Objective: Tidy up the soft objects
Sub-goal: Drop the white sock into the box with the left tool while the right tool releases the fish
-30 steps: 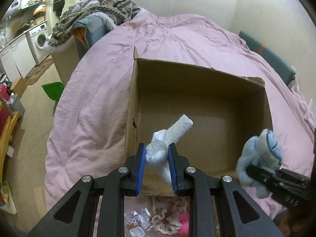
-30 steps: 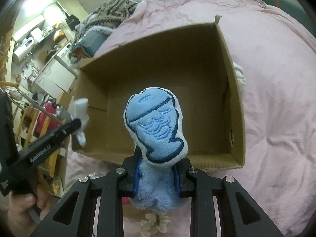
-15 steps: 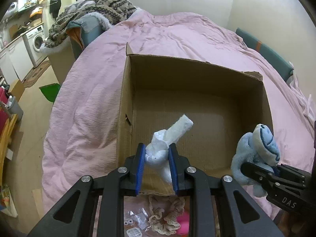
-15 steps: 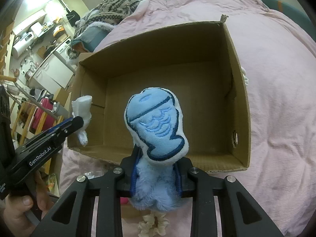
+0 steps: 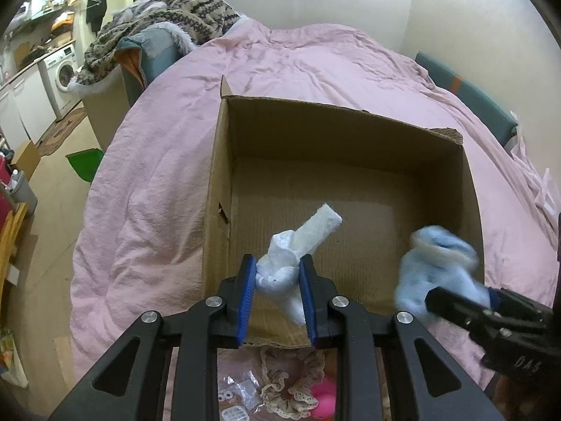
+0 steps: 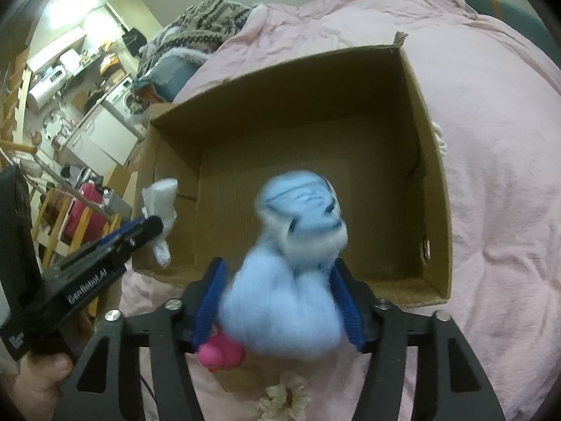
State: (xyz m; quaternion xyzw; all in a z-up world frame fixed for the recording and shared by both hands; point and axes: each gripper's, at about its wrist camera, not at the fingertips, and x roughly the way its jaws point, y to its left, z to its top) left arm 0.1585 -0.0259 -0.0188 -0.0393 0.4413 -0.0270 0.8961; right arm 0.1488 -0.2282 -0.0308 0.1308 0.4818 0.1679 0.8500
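An open cardboard box (image 5: 350,115) (image 6: 431,161) lies on the pink bed. My left gripper (image 5: 277,289) is shut on a white sock (image 5: 298,249) and holds it over the box's near left corner; the sock also shows in the right wrist view (image 6: 161,207). My right gripper (image 6: 280,301) has its jaws spread apart, and the blue plush toy (image 6: 291,266) sits blurred between them, over the box's near edge. It also shows blurred in the left wrist view (image 5: 438,266).
A pink rubber duck (image 6: 221,351) (image 5: 324,394), a lace scrunchie (image 5: 291,382) and small plastic packets (image 5: 238,396) lie on the bed in front of the box. A pink duvet (image 5: 157,175) covers the bed. A pile of knitwear (image 5: 168,17) lies far left.
Both grippers moved closer over the box. My right gripper's jaws have opened wider and the blue plush toy has slumped and blurred. The left gripper still grips the sock.
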